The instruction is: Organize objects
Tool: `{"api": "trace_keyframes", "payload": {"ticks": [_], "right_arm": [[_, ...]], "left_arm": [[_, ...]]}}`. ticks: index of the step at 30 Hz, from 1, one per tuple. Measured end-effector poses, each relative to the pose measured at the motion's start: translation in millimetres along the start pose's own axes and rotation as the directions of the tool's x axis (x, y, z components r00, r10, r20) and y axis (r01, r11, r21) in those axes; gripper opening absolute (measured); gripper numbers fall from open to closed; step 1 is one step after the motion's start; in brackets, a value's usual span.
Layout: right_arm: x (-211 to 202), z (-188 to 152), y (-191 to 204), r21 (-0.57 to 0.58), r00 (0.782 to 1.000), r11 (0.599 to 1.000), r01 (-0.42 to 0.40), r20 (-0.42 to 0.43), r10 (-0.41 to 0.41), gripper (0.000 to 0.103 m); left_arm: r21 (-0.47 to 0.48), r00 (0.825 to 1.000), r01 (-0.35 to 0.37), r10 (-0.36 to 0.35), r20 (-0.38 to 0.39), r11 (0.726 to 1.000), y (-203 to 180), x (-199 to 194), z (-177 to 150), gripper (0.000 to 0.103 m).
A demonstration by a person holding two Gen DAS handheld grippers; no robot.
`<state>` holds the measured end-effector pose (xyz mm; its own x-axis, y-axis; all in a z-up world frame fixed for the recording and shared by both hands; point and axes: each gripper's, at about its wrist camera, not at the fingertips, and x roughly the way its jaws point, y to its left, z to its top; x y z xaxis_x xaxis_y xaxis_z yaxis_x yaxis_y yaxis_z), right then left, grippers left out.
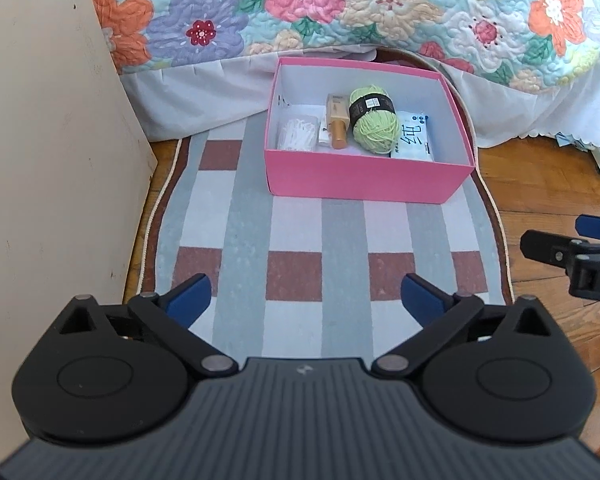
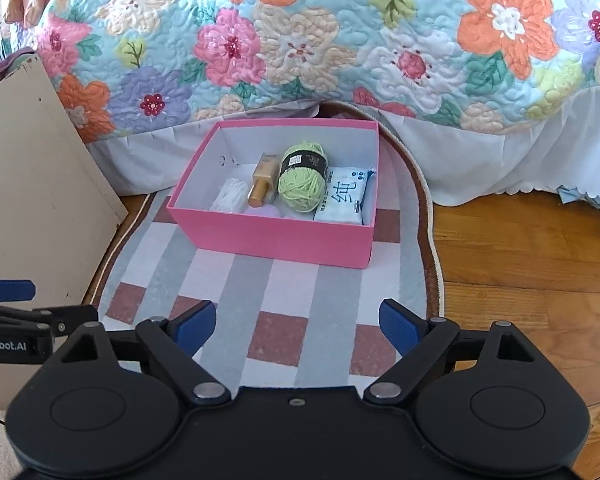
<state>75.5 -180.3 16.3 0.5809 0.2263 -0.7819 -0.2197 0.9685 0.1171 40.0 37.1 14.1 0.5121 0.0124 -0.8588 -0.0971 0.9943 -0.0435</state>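
- Right now we are holding the left gripper (image 1: 306,300) and the right gripper (image 2: 298,326) side by side above a checked rug (image 1: 296,236), both angled down toward the floor.
- We are keeping both pairs of blue fingers spread wide with nothing between them, only bare rug showing in each gap.
- Well beyond the fingertips, a pink box (image 1: 364,178) is sitting on the rug without a lid, its far side tucked close to the skirt of a bed under a floral quilt (image 2: 300,40).
- Inside the box, things are lying in a row: a green ball of yarn (image 1: 374,118) in the middle, a gold bottle (image 1: 338,124) just to its left, a white bundle (image 1: 298,136) further left, and a white tissue pack (image 1: 414,138) to its right.
- Packed side by side like this, they are probably meant to fit neatly, so we judge the sorting to be largely done.
- To the left of the left fingers, a beige board (image 1: 48,140) is leaning upright.
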Motion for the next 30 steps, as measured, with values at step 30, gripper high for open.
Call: {"api": "trace_keyframes", "payload": {"ticks": [30], "right_arm": [[-3.2, -6.5, -5.9, -0.008, 0.995, 0.998, 0.069, -0.064, -0.07, 0.091]], "left_arm": [[-0.057, 0.998, -0.044, 0.041, -0.049, 0.997, -5.3, -4.8, -16.3, 0.103]]}}
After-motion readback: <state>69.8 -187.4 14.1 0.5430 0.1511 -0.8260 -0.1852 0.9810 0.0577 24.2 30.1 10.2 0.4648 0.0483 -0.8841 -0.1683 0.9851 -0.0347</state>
